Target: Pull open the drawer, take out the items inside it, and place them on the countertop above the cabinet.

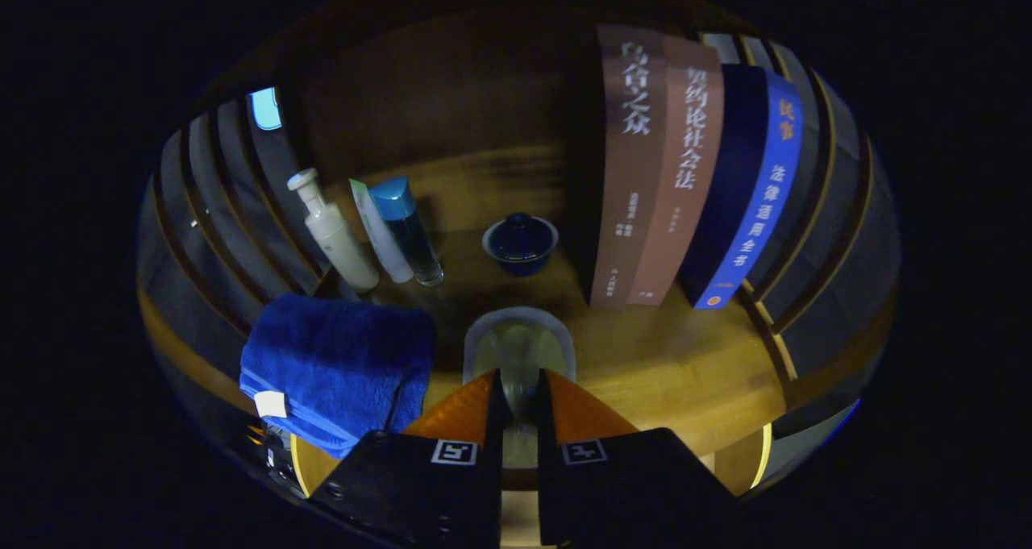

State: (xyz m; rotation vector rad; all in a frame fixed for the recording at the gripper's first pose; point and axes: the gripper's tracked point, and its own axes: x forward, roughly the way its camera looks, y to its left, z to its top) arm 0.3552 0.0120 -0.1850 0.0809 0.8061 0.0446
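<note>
A clear glass cup (520,347) is sitting between the fingers of the tool (520,400), its rounded rim showing just ahead of the fingertips and its lower part running down into the narrow gap between them. Both fingers are lying close against the cup's sides, so the tool is looking narrowed around it and holding it, though the actual contact is hard to make out in the dim light. The cup is hanging over or resting on the wooden worktop (677,372); which of the two cannot be told.

Beyond the cup, a small dark blue bowl with a lid (520,244) is standing on the worktop, well apart from the fingers. To the left of the bowl, three toiletry items are standing side by side and touching or nearly touching: a white pump bottle (334,234), a white tube (379,234) and a dark bottle with a blue cap (411,230). Nearer the tool and on the same side, a folded blue towel (334,368) is lying at the worktop's edge, with a small white tag at its corner. To the right of the bowl, a row of books (685,178) is standing upright, brown spines next to blue ones.
</note>
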